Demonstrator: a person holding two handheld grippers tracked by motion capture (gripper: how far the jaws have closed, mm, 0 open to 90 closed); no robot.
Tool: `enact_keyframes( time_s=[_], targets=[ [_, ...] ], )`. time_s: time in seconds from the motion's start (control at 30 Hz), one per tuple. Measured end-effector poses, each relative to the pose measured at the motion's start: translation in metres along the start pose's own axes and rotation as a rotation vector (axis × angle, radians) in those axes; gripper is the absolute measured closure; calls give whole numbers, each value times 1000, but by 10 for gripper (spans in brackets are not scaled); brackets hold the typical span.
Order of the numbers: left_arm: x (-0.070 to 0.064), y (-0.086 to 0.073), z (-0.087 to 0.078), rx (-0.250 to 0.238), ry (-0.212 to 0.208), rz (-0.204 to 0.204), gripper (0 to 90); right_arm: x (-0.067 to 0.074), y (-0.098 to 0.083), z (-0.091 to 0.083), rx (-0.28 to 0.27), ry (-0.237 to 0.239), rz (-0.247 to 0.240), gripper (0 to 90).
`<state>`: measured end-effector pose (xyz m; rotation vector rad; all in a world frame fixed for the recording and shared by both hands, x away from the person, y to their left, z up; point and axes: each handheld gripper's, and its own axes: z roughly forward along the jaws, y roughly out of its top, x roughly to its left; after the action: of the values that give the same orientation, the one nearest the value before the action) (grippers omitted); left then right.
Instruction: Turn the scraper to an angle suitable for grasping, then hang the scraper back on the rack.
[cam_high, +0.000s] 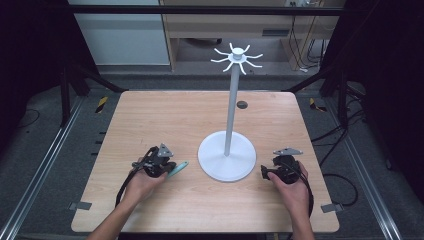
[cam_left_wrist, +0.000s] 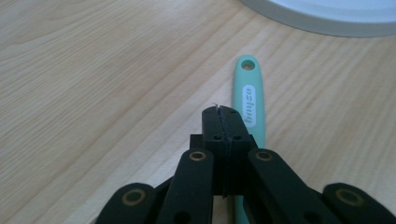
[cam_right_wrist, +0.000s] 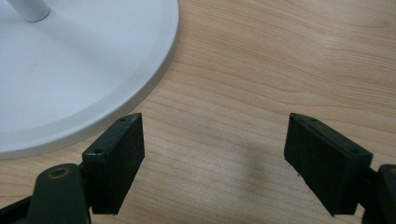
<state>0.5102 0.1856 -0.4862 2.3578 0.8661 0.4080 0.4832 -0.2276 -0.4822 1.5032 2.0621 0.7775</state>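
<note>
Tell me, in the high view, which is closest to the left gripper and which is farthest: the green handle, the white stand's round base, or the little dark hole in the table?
From the left gripper:
1. Green handle, right at its jaws.
2. Round base, to its right.
3. Dark hole, far side of the table.

Before you lies a pale wooden worktop (cam_high: 150, 115) with rounded corners, and a small dark round spot (cam_high: 242, 104) sits near its far edge. A black frame bar (cam_high: 200, 9) crosses overhead. Off the worktop's far left corner, yellow-and-black tape (cam_high: 101, 103) marks the grey floor. Black cables (cam_high: 345, 180) trail along the floor to your right. A light wooden cabinet (cam_high: 225, 25) stands beyond.
</note>
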Motion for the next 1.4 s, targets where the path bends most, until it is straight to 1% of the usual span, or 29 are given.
enact_keyframes(
  time_s=[0.2,0.27,0.37,0.5,0.63,0.7,0.8,0.87,0.93,0.97,1.0,1.07,1.1,1.17,1.2,1.23,1.27,1.3,1.33,1.37,1.4],
  targets=[
    [-3,3,-4,-16,-7,14,900,0,1,0,-4,0,1,201],
    [-4,6,-8,-27,-14,18,900,0,1,-1,-6,2,2,200],
    [-5,8,-11,-31,-16,21,900,0,1,0,-3,0,-1,199],
    [-7,13,-17,-41,-28,31,900,-1,1,0,-4,-1,2,195],
    [-8,19,-18,-45,-22,46,880,-2,0,0,-5,-3,7,192],
    [-8,21,-18,-37,-18,51,873,-2,0,-1,-6,-1,7,192],
    [-7,24,-16,-8,-21,51,846,-2,0,-1,-8,-1,9,191],
    [-7,26,-16,-5,-15,51,825,-3,1,0,-10,2,12,190],
    [-7,28,-17,-1,-8,53,782,-3,1,0,-9,4,9,190],
    [-7,29,-18,-2,-5,49,749,-3,1,-1,-10,4,9,189],
    [-7,31,-18,7,-5,50,711,-2,1,-1,-10,4,10,189],
    [-7,34,-19,20,3,51,614,-1,1,-1,-11,11,9,188],
    [-8,35,-20,27,9,50,549,-1,2,-1,-12,11,8,188],
    [-8,38,-21,26,13,51,489,-1,2,-1,-13,13,12,188],
    [-8,41,-23,36,15,42,426,-1,2,-1,-17,14,10,187],
    [-8,41,-23,36,15,42,384,-1,2,-1,-17,14,10,187],
    [-8,43,-23,49,13,44,384,-1,2,-1,-16,13,12,187],
    [-8,45,-23,69,-11,47,308,-1,2,-1,-18,16,13,186],
    [-8,45,-23,69,-11,47,273,-1,2,-1,-18,16,13,186],
    [-8,48,-23,84,-28,57,259,-1,2,-1,-17,18,16,186],
    [-8,49,-24,90,-30,62,256,-2,2,-1,-18,20,15,186]
  ],
)
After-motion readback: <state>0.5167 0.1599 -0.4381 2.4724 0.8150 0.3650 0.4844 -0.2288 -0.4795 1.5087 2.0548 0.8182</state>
